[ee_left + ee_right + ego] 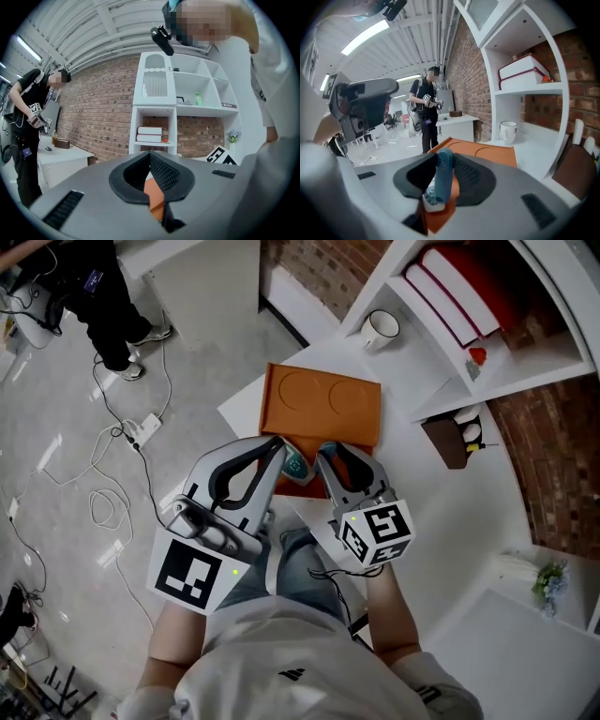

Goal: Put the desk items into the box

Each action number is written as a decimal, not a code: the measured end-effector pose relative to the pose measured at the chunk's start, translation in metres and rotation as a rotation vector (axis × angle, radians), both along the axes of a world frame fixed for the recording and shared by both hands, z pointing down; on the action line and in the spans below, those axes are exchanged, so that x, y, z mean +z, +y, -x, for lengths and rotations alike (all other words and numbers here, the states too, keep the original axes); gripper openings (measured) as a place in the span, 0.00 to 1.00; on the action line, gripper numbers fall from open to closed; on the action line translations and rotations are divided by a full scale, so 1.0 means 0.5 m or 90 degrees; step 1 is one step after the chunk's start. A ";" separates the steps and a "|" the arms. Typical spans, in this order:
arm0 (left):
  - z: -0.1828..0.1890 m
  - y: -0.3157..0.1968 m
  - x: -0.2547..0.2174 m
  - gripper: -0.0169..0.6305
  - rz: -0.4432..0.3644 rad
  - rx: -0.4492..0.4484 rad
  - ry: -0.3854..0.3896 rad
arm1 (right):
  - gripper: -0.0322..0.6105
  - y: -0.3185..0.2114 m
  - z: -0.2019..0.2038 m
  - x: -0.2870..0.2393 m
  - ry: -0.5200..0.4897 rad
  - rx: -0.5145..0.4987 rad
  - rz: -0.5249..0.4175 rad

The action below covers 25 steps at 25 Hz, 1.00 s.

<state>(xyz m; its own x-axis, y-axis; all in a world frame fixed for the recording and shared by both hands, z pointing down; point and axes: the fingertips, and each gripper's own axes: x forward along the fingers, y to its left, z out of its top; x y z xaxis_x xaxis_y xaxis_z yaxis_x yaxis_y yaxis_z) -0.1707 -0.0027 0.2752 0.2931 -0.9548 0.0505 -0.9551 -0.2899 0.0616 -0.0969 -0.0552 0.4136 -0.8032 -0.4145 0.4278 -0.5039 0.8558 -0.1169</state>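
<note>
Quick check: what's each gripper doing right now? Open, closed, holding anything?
Left gripper: closed, nothing between its jaws.
Right gripper: closed on a teal desk item.

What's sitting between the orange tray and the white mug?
Nothing: only bare white tabletop between the orange tray and the white mug, clearest in the head view.

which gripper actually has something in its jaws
The right gripper: its jaws are clamped on an upright teal item. The left gripper has its jaws together with nothing between them, only the orange box showing beyond.
</note>
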 end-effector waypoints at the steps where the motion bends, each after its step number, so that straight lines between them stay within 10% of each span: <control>1: 0.005 0.003 0.002 0.05 0.000 -0.004 0.001 | 0.25 0.003 0.005 0.009 0.009 -0.007 0.002; 25: 0.071 0.036 0.033 0.05 0.014 -0.051 0.010 | 0.22 0.040 0.082 0.171 0.170 -0.100 0.052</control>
